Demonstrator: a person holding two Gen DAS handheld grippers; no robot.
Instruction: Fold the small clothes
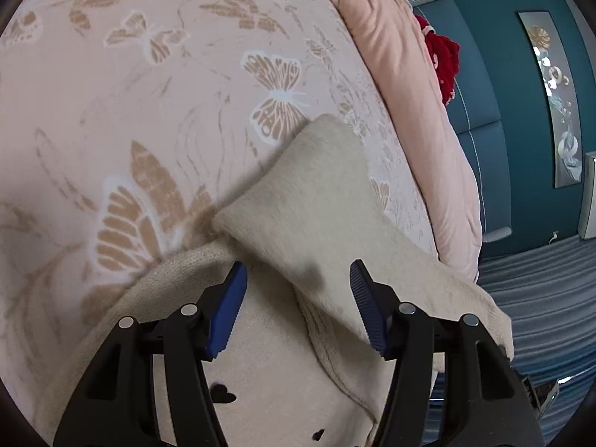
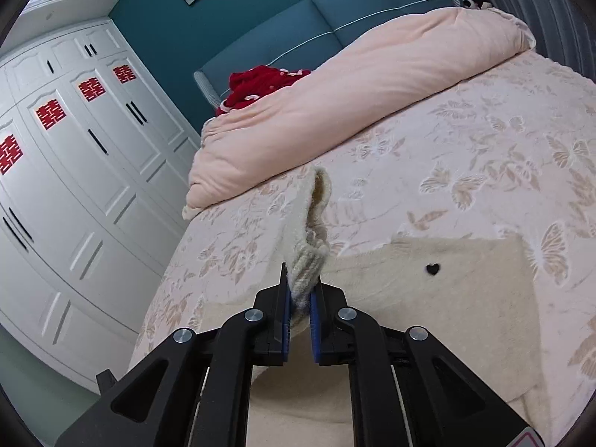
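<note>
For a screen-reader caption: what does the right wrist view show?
The right gripper, shut, pinches the ribbed cuff of a cream sweater on a butterfly-patterned bedspread. Behind lie a pink duvet and white wardrobes.

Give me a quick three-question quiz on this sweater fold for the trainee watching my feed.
1. True or false: the right gripper is clamped on a ribbed cuff of the cream sweater.
2. What lies between the open fingers of the left gripper? A) a red garment B) a cream sleeve, untouched by the pads C) nothing but bedspread
3. Fill in: the small black shapes on the sweater are ____.

Key:
1. True; the cuff is pinched between the blue pads.
2. B.
3. Hearts. The red garment sits far off by the headboard, behind the pink duvet.
</note>
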